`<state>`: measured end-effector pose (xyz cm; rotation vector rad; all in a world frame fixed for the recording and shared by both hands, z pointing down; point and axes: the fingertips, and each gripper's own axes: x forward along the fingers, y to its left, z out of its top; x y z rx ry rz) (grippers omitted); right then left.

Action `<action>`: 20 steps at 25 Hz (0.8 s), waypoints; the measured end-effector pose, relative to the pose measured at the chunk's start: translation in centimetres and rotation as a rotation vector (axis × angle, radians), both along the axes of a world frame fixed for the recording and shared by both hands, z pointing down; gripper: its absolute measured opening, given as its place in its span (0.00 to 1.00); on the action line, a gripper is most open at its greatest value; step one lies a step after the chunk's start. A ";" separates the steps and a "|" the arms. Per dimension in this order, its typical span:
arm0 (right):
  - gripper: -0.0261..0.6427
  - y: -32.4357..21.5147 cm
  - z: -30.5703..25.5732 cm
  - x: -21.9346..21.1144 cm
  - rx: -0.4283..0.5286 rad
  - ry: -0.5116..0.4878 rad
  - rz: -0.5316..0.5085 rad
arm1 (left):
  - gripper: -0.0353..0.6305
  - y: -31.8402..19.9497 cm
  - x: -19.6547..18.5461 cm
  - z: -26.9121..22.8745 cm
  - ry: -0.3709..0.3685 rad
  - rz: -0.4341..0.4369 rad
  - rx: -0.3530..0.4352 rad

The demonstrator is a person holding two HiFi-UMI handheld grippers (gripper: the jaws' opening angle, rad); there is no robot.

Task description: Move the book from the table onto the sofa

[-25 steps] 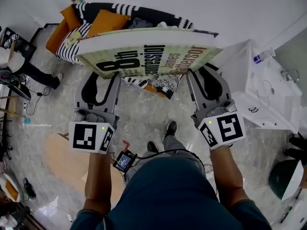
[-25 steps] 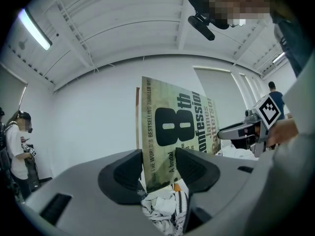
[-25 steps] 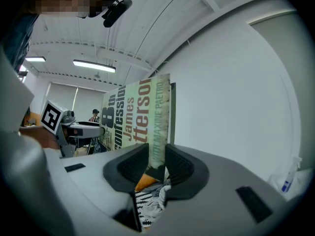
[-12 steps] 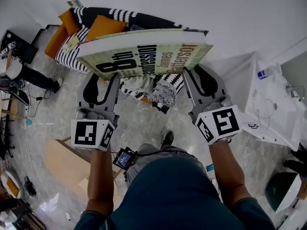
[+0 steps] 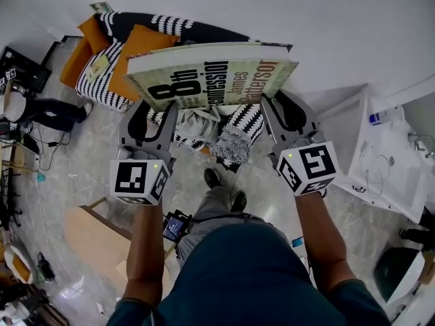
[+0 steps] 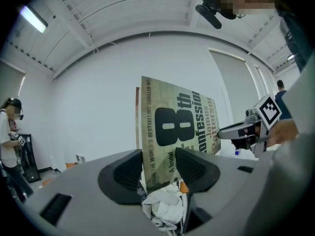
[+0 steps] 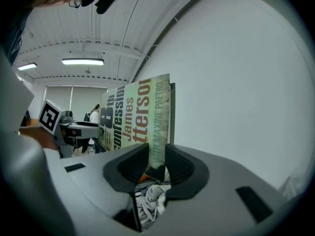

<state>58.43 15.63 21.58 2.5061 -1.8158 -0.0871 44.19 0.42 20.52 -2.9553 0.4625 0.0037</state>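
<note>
Grey left gripper point(image 5: 153, 111) and right gripper point(image 5: 282, 107), each with 1 black-and-white marker cube point(image 5: 139, 180); dark teal shirt point(image 5: 238, 277).

Bright, even light from ceiling strip lamps point(image 7: 82, 61); both gripper views bend strongly and darken toward their edges.

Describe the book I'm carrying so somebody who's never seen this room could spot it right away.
Look at the black-and-white striped sofa by the white wall. In front of it, the left gripper and right gripper hold a large flat book. Its pale green cover bears a big black 8th.
</note>
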 end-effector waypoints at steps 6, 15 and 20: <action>0.21 -1.2 0.8 0.7 -0.004 -0.011 -0.003 | 0.35 -1.2 0.9 0.4 -0.013 0.000 0.008; 0.21 -14.5 7.2 11.2 -0.154 -0.152 0.104 | 0.35 -16.1 13.2 7.5 -0.160 0.112 -0.149; 0.21 -18.0 11.1 15.5 -0.188 -0.216 0.106 | 0.35 -19.7 17.6 10.5 -0.213 0.117 -0.165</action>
